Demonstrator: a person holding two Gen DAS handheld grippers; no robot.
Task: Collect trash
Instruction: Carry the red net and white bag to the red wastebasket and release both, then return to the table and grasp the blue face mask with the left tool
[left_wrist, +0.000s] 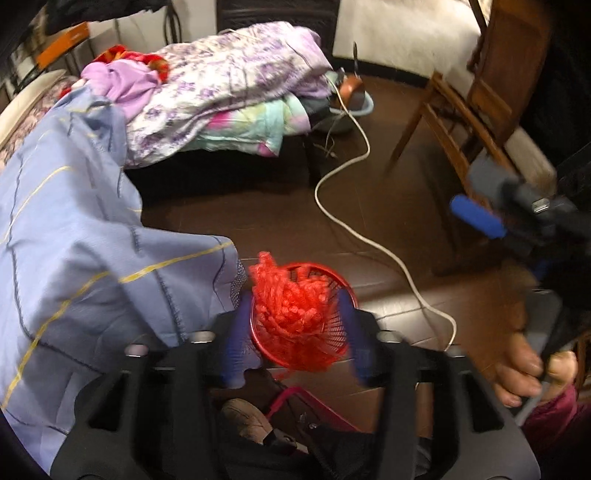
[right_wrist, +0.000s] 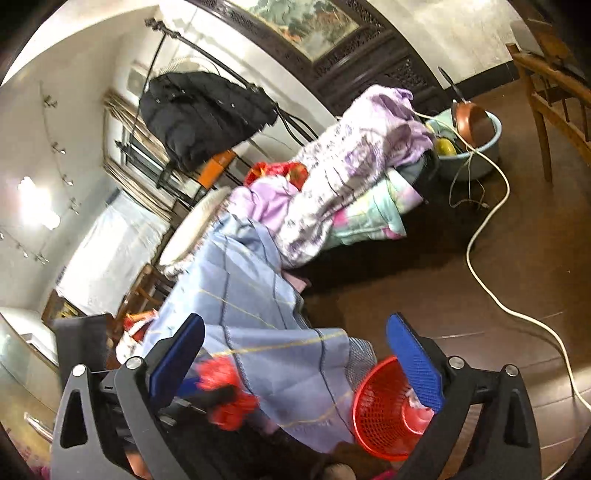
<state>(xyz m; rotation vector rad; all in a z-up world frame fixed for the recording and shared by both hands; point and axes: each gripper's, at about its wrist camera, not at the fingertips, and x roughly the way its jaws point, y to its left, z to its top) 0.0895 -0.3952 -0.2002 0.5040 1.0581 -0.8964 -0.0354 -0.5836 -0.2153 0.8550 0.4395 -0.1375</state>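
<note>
In the left wrist view my left gripper (left_wrist: 293, 332) holds a crumpled red mesh bag (left_wrist: 291, 306) between its blue fingers, right above a red mesh trash basket (left_wrist: 332, 332) on the dark floor. The view is blurred by motion. My right gripper (left_wrist: 476, 218) shows at the right, open and empty. In the right wrist view my right gripper (right_wrist: 295, 365) is open with nothing between its blue pads; the red basket (right_wrist: 380, 410) sits below its right finger, and the red bag (right_wrist: 229, 395) shows in the left gripper at lower left.
A bed with a blue sheet (left_wrist: 74, 229) and piled purple bedding (left_wrist: 229, 81) fills the left. A white cable (left_wrist: 354, 221) snakes over the brown floor. A wooden chair (left_wrist: 480, 99) stands at right. A blue basin (right_wrist: 469, 147) holds a pan.
</note>
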